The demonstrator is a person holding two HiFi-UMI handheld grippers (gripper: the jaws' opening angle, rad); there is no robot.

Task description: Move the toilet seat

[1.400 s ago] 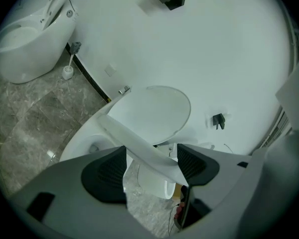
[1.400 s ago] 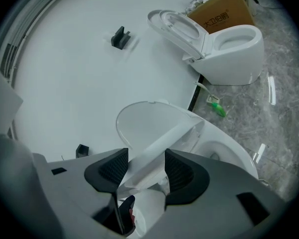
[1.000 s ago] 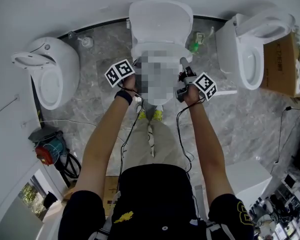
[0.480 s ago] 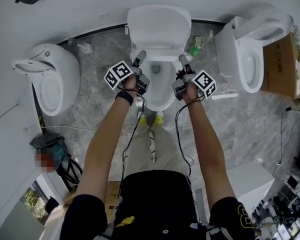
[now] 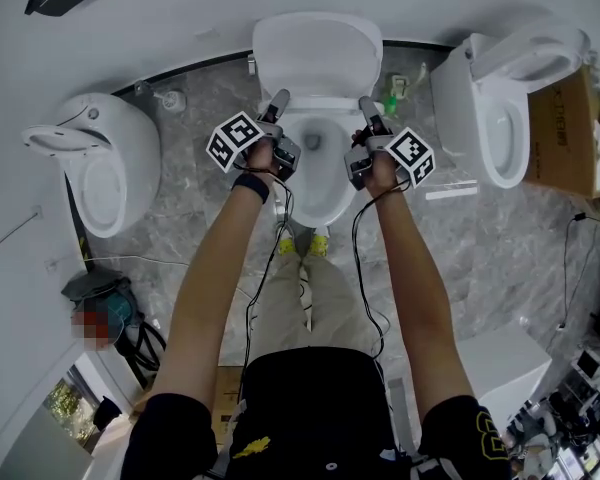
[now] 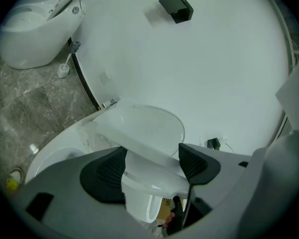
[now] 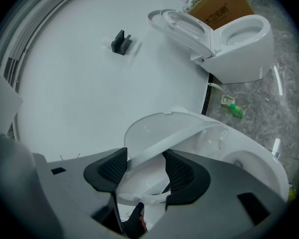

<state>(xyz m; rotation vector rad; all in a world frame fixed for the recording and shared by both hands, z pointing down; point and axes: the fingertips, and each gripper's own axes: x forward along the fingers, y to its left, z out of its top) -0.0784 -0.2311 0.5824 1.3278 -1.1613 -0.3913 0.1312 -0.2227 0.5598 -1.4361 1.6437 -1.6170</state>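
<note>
Both tongs grip the toilet seat (image 6: 114,133), tilted up off the bowl (image 5: 320,208).
The left tongs (image 6: 151,152) clamp its left rim. The seat leans toward the upright lid (image 5: 318,53). The right tongs (image 7: 144,154) clamp its right rim.

Three toilets stand along the wall: the middle toilet (image 5: 318,53), one rounded toilet (image 5: 100,138) to its left and one right-hand toilet (image 5: 490,118) with its lid up. Two grippers, the left gripper (image 5: 277,103) and the right gripper (image 5: 367,108), are at the middle toilet's two sides, with one toilet seat (image 6: 139,143) between their jaws. One toilet brush (image 5: 170,96) stands left of the middle toilet, and one green thing (image 5: 388,93) lies to its right. There are two black wall fittings (image 6: 177,6), one to each side of the middle toilet. One cardboard box (image 5: 562,128) sits far to its right.
</note>
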